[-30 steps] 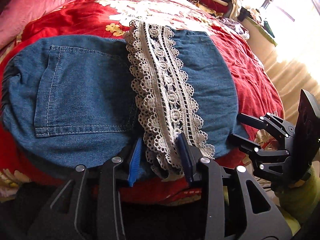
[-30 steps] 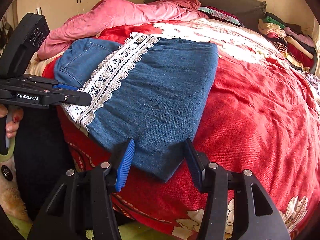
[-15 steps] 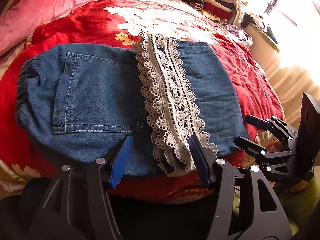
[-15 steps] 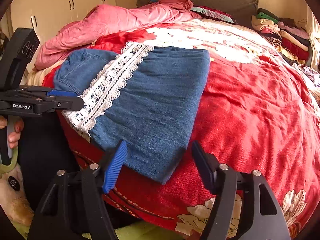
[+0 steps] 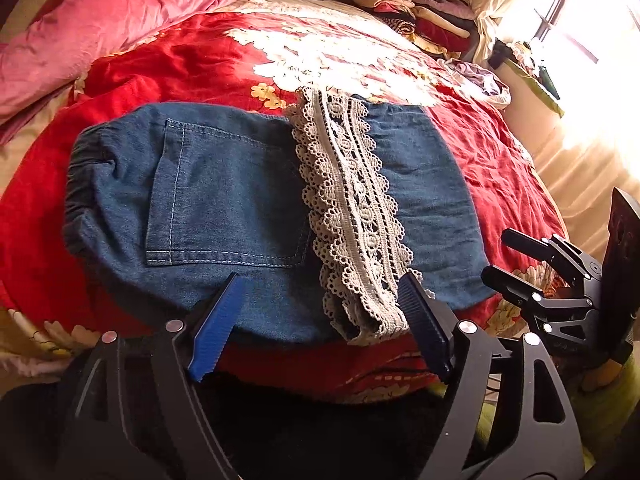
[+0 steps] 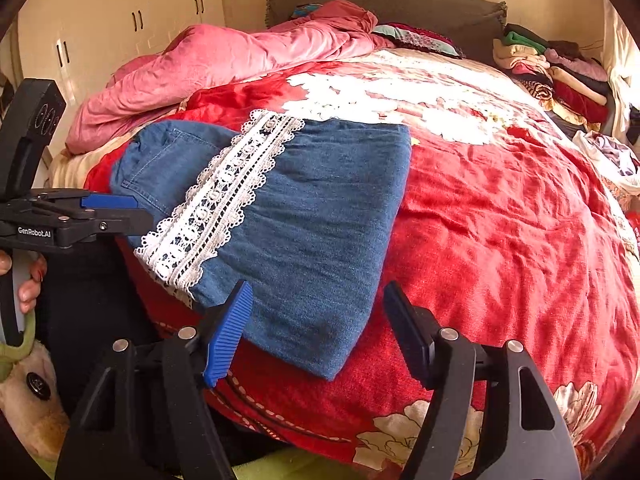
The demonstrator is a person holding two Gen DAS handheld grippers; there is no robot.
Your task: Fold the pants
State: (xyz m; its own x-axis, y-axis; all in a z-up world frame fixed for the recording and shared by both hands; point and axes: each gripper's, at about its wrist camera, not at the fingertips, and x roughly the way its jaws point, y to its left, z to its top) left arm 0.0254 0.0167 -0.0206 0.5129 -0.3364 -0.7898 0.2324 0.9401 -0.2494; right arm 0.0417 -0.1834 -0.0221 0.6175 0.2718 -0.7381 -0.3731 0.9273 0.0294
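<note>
The folded denim pants point(image 5: 240, 200) lie on the red flowered bedspread point(image 5: 180, 60) near its front edge, back pocket up, with a white lace trim point(image 5: 352, 216) running across the fold. My left gripper point(image 5: 320, 328) hovers at the near edge; its jaws are opening, with the lace end between the blue pads point(image 5: 216, 328) but not pressed. In the right wrist view the pants point(image 6: 312, 216) end in a near corner lying between the wide-apart jaws of my right gripper point(image 6: 318, 332), untouched. Each gripper shows in the other's view: the right gripper point(image 5: 496, 254) and the left gripper point(image 6: 136, 208).
A pink quilt point(image 6: 224, 60) is heaped at the far left by the dark headboard point(image 6: 384, 0). Folded clothes point(image 6: 560, 72) are stacked at the far right corner. A sunlit window and curtain point(image 5: 580, 40) are on the right. A plush toy point(image 6: 28, 404) sits low left, under a person's hand point(image 6: 28, 284).
The left gripper's jaws have spread wide and let go of the lace end, drawing back and up a little. The right gripper's jaws have also widened around the pants corner.
</note>
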